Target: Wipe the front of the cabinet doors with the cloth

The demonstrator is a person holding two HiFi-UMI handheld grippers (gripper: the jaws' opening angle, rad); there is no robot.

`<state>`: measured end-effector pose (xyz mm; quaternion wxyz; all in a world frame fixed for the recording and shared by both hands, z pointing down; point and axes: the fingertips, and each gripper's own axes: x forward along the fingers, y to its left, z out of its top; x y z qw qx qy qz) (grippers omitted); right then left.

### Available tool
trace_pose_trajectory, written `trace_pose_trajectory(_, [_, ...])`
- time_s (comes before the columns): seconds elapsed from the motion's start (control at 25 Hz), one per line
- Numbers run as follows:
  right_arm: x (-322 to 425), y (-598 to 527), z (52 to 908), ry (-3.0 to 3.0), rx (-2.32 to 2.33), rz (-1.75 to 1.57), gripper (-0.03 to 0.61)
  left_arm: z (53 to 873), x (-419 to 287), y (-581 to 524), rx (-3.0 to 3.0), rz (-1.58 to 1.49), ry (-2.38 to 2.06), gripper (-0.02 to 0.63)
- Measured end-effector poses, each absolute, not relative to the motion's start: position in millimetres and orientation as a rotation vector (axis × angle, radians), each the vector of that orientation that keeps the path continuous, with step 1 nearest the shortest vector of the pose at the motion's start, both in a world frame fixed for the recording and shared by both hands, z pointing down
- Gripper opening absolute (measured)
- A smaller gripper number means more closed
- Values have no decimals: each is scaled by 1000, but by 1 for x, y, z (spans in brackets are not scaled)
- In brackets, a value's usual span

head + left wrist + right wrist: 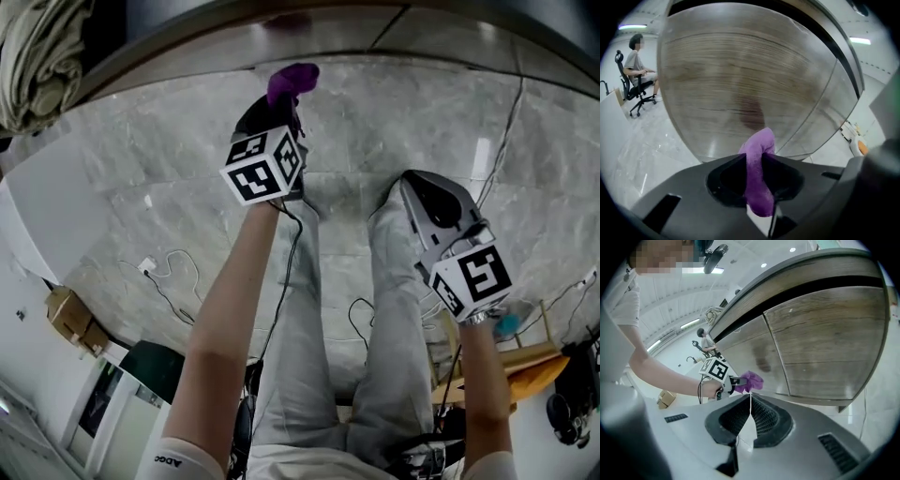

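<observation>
A purple cloth [758,173] is pinched in my left gripper [757,161], its tip poking out toward the wood-grain cabinet door [740,79] just ahead. In the head view the cloth [292,80] sits above the left gripper [281,103], close to the cabinet's base [309,33]. From the right gripper view the cloth [750,380] hangs near the lower part of a door [825,333]. My right gripper [750,401] is shut with nothing in it, held back from the cabinet, lower right in the head view [422,192].
Grey marble floor [141,187] lies below, with cables [169,272] trailing over it. A cardboard box [70,314] and a wooden stool [506,361] stand behind. A person sits on an office chair [635,84] to the far left. A dark gap [797,291] runs above the doors.
</observation>
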<state>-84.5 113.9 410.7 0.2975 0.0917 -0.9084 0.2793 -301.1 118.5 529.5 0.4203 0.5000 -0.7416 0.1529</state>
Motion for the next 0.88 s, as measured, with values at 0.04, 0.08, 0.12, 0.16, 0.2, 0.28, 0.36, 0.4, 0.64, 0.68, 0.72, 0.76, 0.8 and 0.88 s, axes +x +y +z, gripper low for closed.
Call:
trace_pose_trajectory(0.04, [-72,110,414,-2408,251,743,26,535,-283,105,1277,385,-1839,89])
trace_pose_trajectory(0.08, [-59,105,419,-2401,262,746,28,540,-266,90,1299,383,-1820,89])
trace_pose_trajectory(0.12, [-46,100,423,-2393,277,749,27,544,-250,74,1317,379,-1800,89])
trace_pose_trajectory(0.16, [-34,94,427,-2386,295,754,27,548,-237,59,1335,375,-1780,89])
trace_pose_trajectory(0.2, [-23,89,429,-2380,316,760,27,551,-227,45,1351,376,-1763,89])
trace_pose_trajectory(0.28, [-6,82,430,-2375,360,777,28,554,-215,23,1387,403,-1740,89])
trace_pose_trajectory(0.36, [5,78,433,-2370,415,802,27,558,-211,9,1420,460,-1720,89])
trace_pose_trajectory(0.4, [9,77,436,-2368,443,816,28,563,-210,5,1427,485,-1708,89])
trace_pose_trajectory(0.64, [9,81,448,-2363,529,865,26,580,-231,7,1368,491,-1695,89])
trace_pose_trajectory(0.68, [4,82,450,-2364,529,862,28,582,-239,11,1352,481,-1700,89])
trace_pose_trajectory(0.72, [-3,85,451,-2365,526,859,28,583,-250,17,1332,469,-1707,89])
trace_pose_trajectory(0.76, [-10,88,452,-2367,520,857,28,583,-264,26,1309,460,-1716,89])
trace_pose_trajectory(0.8, [-18,90,452,-2370,512,854,27,584,-278,36,1284,457,-1726,89])
trace_pose_trajectory(0.88, [-35,95,451,-2375,493,847,26,585,-309,56,1240,462,-1749,89])
